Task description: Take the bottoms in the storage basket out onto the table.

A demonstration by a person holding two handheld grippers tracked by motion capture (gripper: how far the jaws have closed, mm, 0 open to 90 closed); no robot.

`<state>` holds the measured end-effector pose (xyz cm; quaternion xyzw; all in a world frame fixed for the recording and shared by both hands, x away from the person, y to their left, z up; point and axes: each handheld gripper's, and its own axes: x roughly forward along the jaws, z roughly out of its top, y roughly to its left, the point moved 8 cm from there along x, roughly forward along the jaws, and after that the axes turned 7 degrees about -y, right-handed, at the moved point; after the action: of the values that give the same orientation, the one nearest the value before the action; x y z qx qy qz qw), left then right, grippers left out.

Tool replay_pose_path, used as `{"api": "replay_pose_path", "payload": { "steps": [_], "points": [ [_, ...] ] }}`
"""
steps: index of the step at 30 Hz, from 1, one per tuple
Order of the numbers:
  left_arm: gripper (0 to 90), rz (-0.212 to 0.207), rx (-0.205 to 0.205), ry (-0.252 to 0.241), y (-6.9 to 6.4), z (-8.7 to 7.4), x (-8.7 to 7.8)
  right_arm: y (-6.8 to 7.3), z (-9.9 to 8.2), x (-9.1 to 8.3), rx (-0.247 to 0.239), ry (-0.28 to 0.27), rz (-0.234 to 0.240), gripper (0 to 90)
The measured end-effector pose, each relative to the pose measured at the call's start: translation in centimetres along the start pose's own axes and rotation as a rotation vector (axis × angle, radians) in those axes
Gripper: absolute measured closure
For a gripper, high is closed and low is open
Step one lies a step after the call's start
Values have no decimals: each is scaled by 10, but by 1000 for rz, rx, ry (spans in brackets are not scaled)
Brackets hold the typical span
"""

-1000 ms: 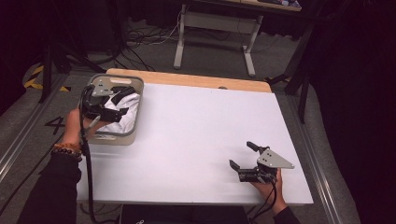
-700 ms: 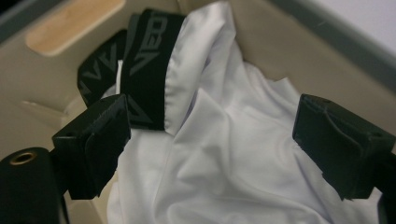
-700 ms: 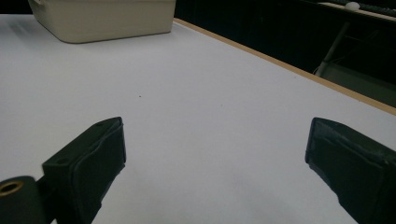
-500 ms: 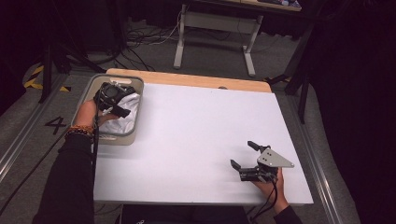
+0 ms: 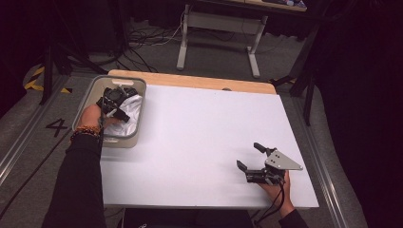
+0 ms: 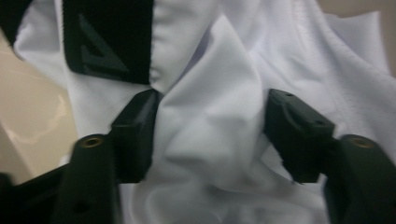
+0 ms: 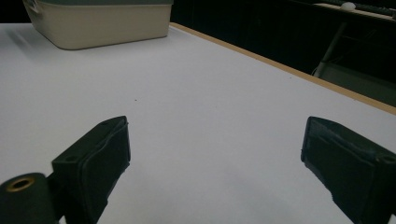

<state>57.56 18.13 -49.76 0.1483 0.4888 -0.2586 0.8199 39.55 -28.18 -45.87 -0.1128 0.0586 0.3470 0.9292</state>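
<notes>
Left gripper view's got the left gripper (image 6: 212, 130) down in the beige bin (image 5: 88, 96), jaws just closing and pinching a fold of white cloth (image 6: 219, 93). Further off, right gripper (image 5: 251, 156) sits wide open on the white table (image 5: 199, 128).

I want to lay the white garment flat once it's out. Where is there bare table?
The white tabletop is bare between the beige plastic bin and the right gripper, up to the wooden far edge. It is crowded inside the bin: the left gripper is closing around the white garment.
</notes>
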Motion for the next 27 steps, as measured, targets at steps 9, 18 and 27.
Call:
{"api": "replay_pose_path", "payload": {
  "steps": [9,18,27],
  "points": [
    [736,0,-9,-9,2,0,-4,-1,1,-4,-37,-2,-14,157],
    [840,51,27,-168,2,11,-24,2,1,-4,-56,10,-17,153],
    [844,59,-5,-363,-1,21,-52,2,1,-3,-49,10,-10,148]
  ]
}}
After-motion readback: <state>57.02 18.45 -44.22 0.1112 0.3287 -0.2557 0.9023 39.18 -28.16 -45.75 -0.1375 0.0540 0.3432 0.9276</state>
